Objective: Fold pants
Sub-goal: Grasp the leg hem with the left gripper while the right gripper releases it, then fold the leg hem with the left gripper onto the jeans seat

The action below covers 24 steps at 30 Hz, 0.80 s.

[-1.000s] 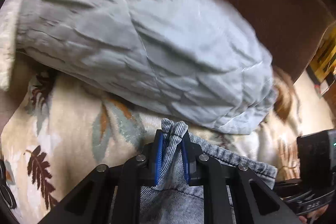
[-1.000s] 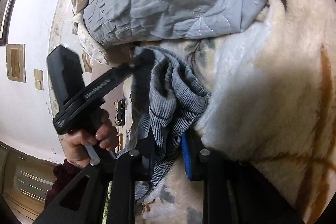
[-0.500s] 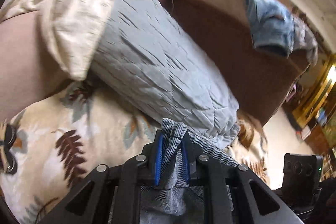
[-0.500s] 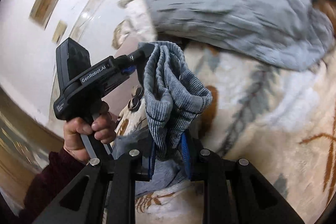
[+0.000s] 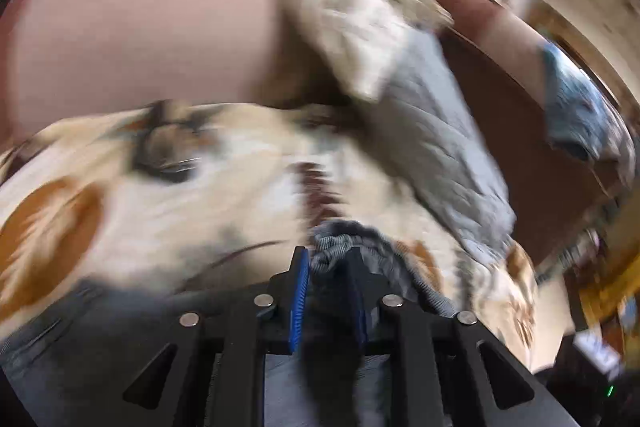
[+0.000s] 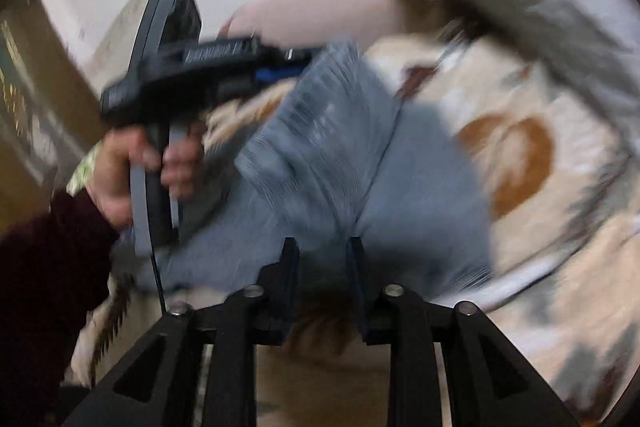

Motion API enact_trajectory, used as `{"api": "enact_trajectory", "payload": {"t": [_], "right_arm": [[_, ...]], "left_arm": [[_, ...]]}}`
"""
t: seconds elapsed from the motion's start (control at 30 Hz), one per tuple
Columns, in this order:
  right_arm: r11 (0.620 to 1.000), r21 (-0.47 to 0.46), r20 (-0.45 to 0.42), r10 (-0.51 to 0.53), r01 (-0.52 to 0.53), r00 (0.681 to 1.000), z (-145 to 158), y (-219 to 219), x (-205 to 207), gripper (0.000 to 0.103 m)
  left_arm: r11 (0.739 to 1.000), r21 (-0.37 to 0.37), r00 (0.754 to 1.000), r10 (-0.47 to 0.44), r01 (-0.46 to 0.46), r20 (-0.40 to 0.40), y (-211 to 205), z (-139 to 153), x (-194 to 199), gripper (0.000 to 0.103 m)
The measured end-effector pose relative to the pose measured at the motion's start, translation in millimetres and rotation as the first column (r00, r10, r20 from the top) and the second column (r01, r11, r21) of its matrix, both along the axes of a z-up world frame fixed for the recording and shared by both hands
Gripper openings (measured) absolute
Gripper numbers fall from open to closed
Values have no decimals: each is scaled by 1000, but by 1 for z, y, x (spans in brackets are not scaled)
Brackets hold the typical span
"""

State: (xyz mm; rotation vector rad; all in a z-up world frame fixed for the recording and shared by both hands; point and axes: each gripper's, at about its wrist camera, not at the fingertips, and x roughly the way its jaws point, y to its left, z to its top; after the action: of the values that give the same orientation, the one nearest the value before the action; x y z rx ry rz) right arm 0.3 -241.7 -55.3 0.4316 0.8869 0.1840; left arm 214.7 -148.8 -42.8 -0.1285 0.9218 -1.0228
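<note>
Nearest us in the left wrist view, our left gripper (image 5: 328,263) has its two fingers pinched on a bunched, ribbed grey edge of the pants (image 5: 340,243), which pokes up between the blue pads (image 5: 301,291). More of the grey cloth hangs below the fingers.

In the right wrist view, our right gripper (image 6: 322,259) is narrowed on a fold of the pants (image 6: 340,163); the cloth runs down into the gap between the fingers, though blur keeps us from telling how firmly it is held. From there the pants spread up and left across the blanket (image 6: 560,227) to our left gripper (image 6: 280,69), whose tips meet the far edge of the cloth. Our left hand (image 6: 132,167) grips its handle, with a dark sleeve behind it.

Under everything lies the cream blanket (image 5: 160,207) with brown and orange leaf shapes. Beyond it a grey quilt (image 5: 440,147) is heaped, touching a cream pillow (image 5: 360,27). Farther back stands a brown headboard (image 5: 520,99) with blue cloth (image 5: 580,115) draped on it. Both views are blurred.
</note>
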Motion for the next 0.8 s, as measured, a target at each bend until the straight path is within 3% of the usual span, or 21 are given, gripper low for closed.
{"api": "enact_trajectory", "payload": {"t": [0.1,0.2,0.33,0.47,0.5,0.57,0.67,0.8], "right_arm": [[993,29,12,111,-111,994,-2,19,2,54],[991,54,91,120,-125,989,12,9,-4,54],[988,125,138,-103,86,985,30,-51,-2,55],[925,207,76,-339,318,938,23,-114,-11,56],[912,226,62,-365,343,929,20,-122,-13,56],[891,262,34,-392,370,919,18,-131,-18,56],[883,289,10,-389,369,921,17,-133,-16,56],[886,295,5,-375,357,927,16,-129,-16,56]], "left_arm": [[995,-28,996,94,-94,-8,42,6,2,21],[992,-43,993,116,-116,7,65,17,-12,21],[992,-57,988,109,-115,-106,72,10,-41,24],[992,-11,974,121,-126,-190,57,-9,-76,41],[990,-9,970,133,-138,-206,55,-14,-81,56],[982,-13,957,180,-188,-229,52,-21,-86,65],[969,-14,935,236,-248,-264,45,-31,-83,65],[947,4,917,313,-322,-247,36,-40,-74,66]]}}
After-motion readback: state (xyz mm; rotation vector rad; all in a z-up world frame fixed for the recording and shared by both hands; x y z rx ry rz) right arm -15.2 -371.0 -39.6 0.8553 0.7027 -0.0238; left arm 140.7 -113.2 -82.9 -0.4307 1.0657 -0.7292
